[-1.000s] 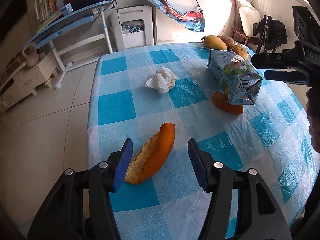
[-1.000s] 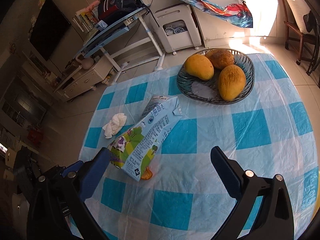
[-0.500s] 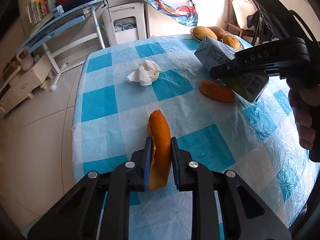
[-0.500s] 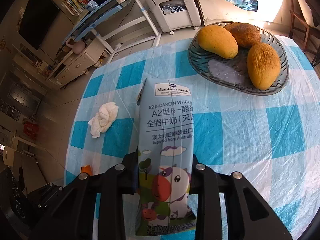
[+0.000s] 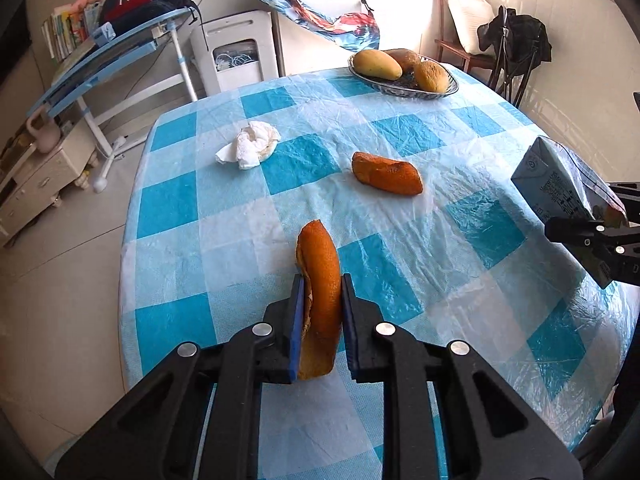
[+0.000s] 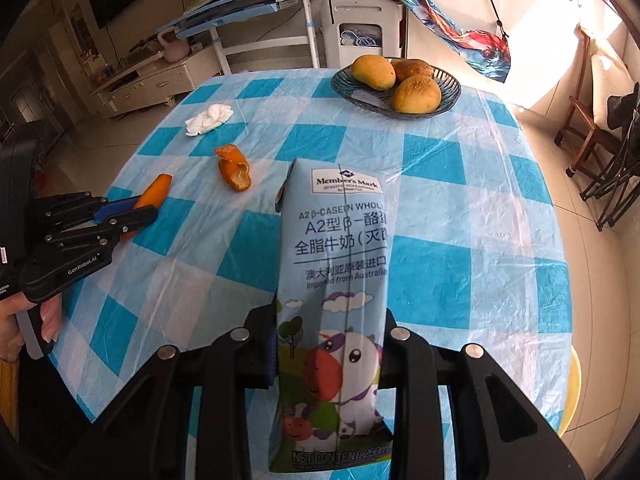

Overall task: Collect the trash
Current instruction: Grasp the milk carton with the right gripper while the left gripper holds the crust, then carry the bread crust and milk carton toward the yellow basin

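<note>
Peel strip [image 5: 319, 276] orange, curved, pith pale; milk carton [image 6: 336, 304] blue, cartoon cow.

a: what covers the table [image 5: 400, 264]?
b: a thin plastic sheet, glossy and full of fine creases, checked blue and white.
a: and the milk carton [image 6: 336, 304]?
b: coated paperboard, smooth with a slight sheen, printed all over.
a: the orange peel [image 5: 320, 300]?
b: waxy and finely pitted on the outside, pale and rough on the inside. the second peel [image 5: 387, 178] looks the same.
a: the white wad?
b: the tissue [image 5: 250, 145] is soft matt paper, crumpled.
a: the left gripper [image 5: 320, 316]?
b: matt black plastic with bright metal rivets and blue rubbery-looking pads [image 5: 297, 320].
a: the bowl [image 6: 448, 96]?
b: dark, ribbed, glassy and shiny.
</note>
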`<state>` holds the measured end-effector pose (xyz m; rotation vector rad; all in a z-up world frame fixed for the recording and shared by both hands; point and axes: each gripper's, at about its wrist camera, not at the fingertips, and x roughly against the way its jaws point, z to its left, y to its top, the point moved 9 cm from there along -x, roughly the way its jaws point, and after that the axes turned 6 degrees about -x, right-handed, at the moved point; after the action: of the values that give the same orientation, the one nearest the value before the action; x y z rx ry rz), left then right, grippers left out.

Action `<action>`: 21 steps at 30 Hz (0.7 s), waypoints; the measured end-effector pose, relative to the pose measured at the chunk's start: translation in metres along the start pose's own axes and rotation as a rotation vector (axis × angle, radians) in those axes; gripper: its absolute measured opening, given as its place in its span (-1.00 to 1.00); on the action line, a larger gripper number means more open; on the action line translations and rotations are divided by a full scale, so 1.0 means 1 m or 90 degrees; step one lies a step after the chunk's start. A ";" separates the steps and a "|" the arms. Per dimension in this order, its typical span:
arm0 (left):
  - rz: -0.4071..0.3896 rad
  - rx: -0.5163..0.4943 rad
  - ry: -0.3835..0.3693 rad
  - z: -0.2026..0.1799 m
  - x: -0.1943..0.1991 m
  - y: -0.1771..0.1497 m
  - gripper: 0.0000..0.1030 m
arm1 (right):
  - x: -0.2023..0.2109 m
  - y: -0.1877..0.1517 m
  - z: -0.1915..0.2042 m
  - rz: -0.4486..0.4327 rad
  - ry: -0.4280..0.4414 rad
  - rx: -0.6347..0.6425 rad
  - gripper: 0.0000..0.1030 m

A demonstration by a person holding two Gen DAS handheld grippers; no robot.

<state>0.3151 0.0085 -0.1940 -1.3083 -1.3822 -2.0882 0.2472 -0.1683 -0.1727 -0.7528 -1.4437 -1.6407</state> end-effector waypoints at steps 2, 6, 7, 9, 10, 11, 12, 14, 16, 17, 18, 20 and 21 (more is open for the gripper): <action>-0.002 -0.002 0.002 -0.004 0.002 -0.002 -0.67 | -0.008 -0.007 -0.001 0.012 -0.006 0.009 -0.39; -0.003 -0.005 0.009 -0.008 0.003 -0.004 -0.64 | -0.009 -0.008 0.003 -0.003 -0.010 0.015 -0.20; -0.004 -0.005 0.014 -0.007 0.003 -0.005 -0.59 | -0.009 -0.008 0.005 -0.002 -0.006 0.014 0.09; -0.004 -0.009 0.026 -0.005 0.002 -0.005 -0.50 | -0.009 -0.010 0.006 -0.010 -0.014 0.024 0.20; -0.004 -0.010 0.034 -0.003 0.002 -0.005 -0.38 | -0.010 -0.012 0.007 -0.009 -0.015 0.026 0.20; -0.005 -0.009 0.047 -0.001 0.002 -0.004 -0.29 | -0.009 -0.013 0.006 -0.012 -0.013 0.023 0.20; -0.006 -0.007 0.064 0.003 0.002 -0.004 -0.10 | -0.007 -0.014 0.005 -0.015 -0.012 0.019 0.20; -0.005 -0.003 0.076 0.008 0.001 -0.005 -0.03 | -0.006 -0.013 0.003 -0.022 -0.011 0.012 0.20; -0.007 0.007 0.064 0.008 0.001 -0.004 -0.10 | -0.004 -0.012 0.002 -0.035 -0.011 0.008 0.17; -0.009 0.011 0.042 0.006 0.000 -0.004 -0.26 | -0.003 -0.012 0.002 -0.037 -0.012 0.009 -0.12; -0.008 0.015 0.024 0.003 0.000 -0.003 -0.65 | -0.004 -0.012 0.003 -0.035 -0.010 0.011 -0.31; -0.011 -0.003 0.038 -0.001 0.001 -0.001 -0.70 | -0.002 -0.012 0.003 -0.039 -0.011 0.014 -0.41; -0.013 -0.007 0.035 -0.005 0.001 0.000 -0.73 | -0.001 -0.012 0.004 -0.042 -0.008 0.016 -0.41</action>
<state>0.3117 0.0047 -0.1935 -1.2367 -1.3684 -2.1325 0.2373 -0.1645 -0.1787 -0.7099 -1.5101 -1.6676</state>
